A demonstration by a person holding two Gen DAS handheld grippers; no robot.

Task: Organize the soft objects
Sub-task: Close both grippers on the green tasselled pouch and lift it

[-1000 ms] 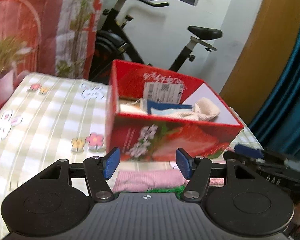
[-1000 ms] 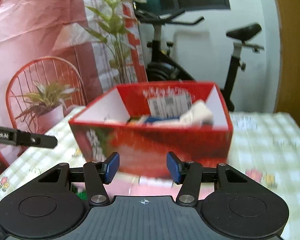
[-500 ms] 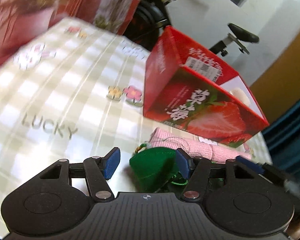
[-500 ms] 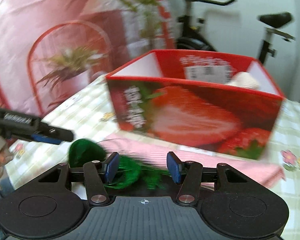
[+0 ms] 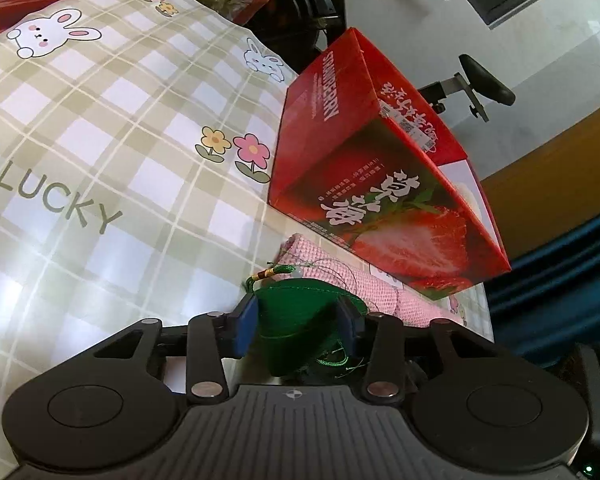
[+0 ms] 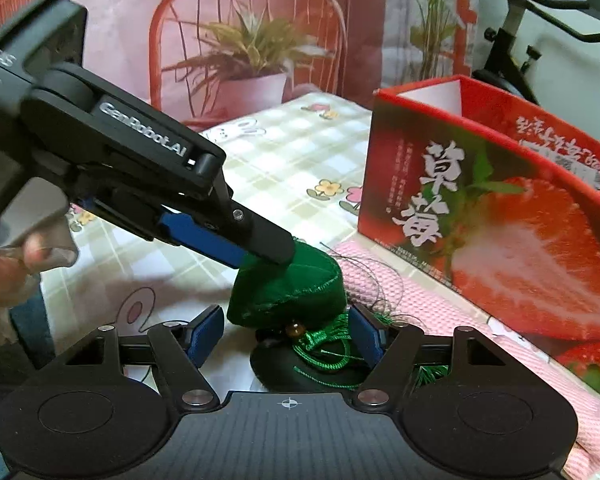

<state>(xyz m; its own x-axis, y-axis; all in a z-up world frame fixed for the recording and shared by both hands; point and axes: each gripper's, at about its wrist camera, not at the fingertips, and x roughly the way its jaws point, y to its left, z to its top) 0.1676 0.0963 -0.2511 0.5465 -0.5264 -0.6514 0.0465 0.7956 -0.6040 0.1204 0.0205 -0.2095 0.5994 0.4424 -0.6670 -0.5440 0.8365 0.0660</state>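
Your left gripper (image 5: pixel 298 322) has its jaws closing on the green stuffed pouch (image 5: pixel 296 320), both blue pads against its sides. From the right wrist view, your left gripper (image 6: pixel 260 250) comes in from ten o'clock and its tips bite the top of the green stuffed pouch (image 6: pixel 288 292). Your right gripper (image 6: pixel 286 334) has its jaws opening, spread either side of the pouch's lower edge and green tassel cord (image 6: pixel 320 344), pads clear of both. The pouch sits on the table (image 5: pixel 100 168), overlapping the near end of a pink knitted cloth (image 5: pixel 380 292). At one o'clock beyond it stands the red strawberry box (image 5: pixel 380 184), open-topped, on the checked tablecloth.
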